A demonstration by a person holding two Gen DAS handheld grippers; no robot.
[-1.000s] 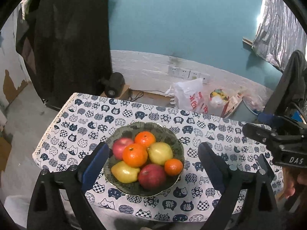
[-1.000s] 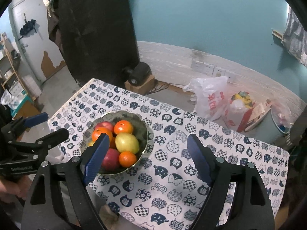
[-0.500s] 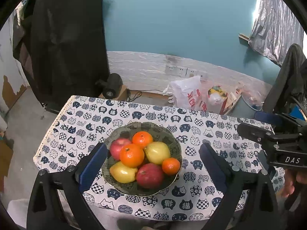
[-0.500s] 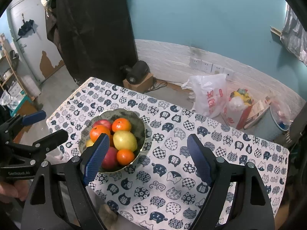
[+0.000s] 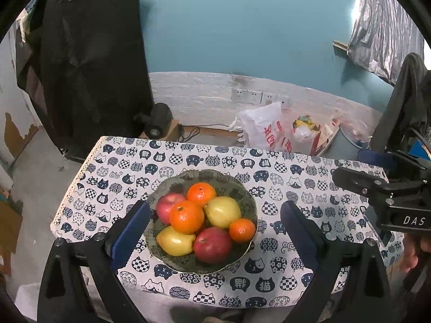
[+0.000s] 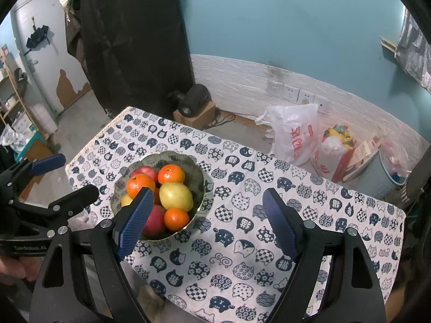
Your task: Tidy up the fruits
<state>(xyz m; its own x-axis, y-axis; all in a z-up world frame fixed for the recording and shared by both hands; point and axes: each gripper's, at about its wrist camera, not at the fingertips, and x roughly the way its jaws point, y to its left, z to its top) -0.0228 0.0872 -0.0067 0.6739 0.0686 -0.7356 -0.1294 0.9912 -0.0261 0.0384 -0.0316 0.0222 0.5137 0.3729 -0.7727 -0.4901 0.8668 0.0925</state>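
A dark green bowl (image 5: 242, 188) stands on the cat-print tablecloth (image 5: 269, 167), towards the table's left end. It holds three oranges (image 5: 186, 216), two red apples (image 5: 212, 245) and two yellow fruits (image 5: 222, 211). My left gripper (image 5: 215, 207) hovers open on the near side of the bowl, with its blue pads (image 5: 129, 231) wide on either side of it and touching nothing. My right gripper (image 6: 208, 193) hangs open over the cloth just right of the bowl (image 6: 200, 185). Each gripper also shows in the other's view: the right gripper (image 5: 348, 164) and the left gripper (image 6: 79, 173).
The table's left edge (image 5: 80, 172) drops to the floor. Behind the far edge are white plastic bags (image 6: 293, 132), a blue bucket (image 6: 382, 175) and a black round device on a box (image 6: 194, 102). A dark curtain (image 6: 134, 40) hangs at the back left. A hand (image 5: 414, 255) holds the right gripper.
The left gripper's jaws have spread slightly wider. Both views have shifted only a little, and the bowl and fruit have not moved.
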